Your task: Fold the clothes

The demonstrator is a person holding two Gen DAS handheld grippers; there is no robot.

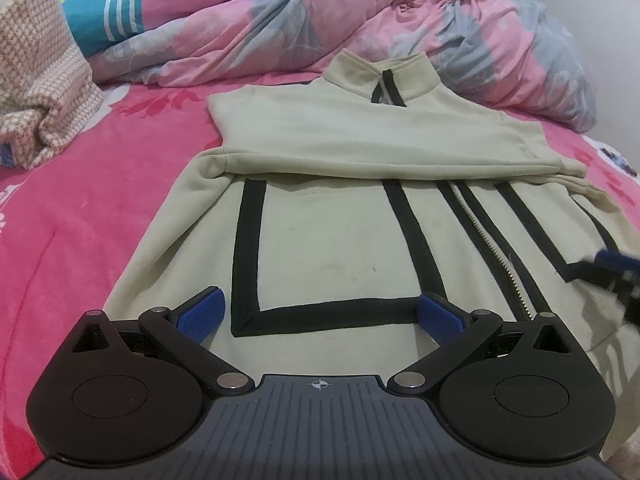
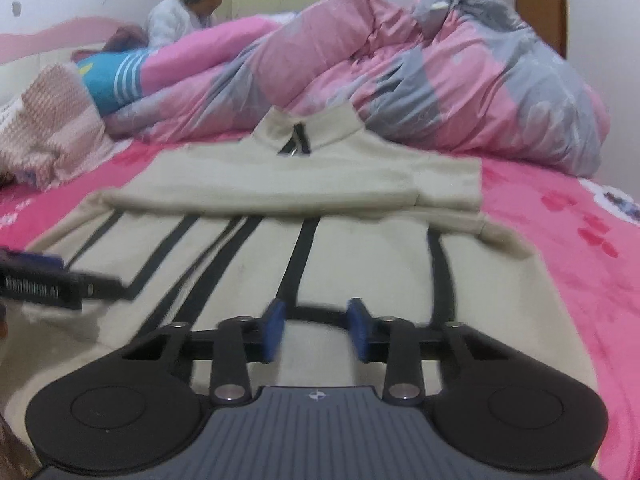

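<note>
Spread flat on the pink bed sheet, a beige jacket with black stripes is seen, sleeves folded across the chest and collar at the far end. The left gripper is held wide over the near hem, nothing caught between its blue pads. The right gripper is narrowed to a partial gap over a black stripe; whether cloth is pinched can't be told, it's blurry. A rumpled pink-grey duvet is piled at the far side.

Bare pink sheet flanks the jacket; the heaped quilt blocks the far side.
</note>
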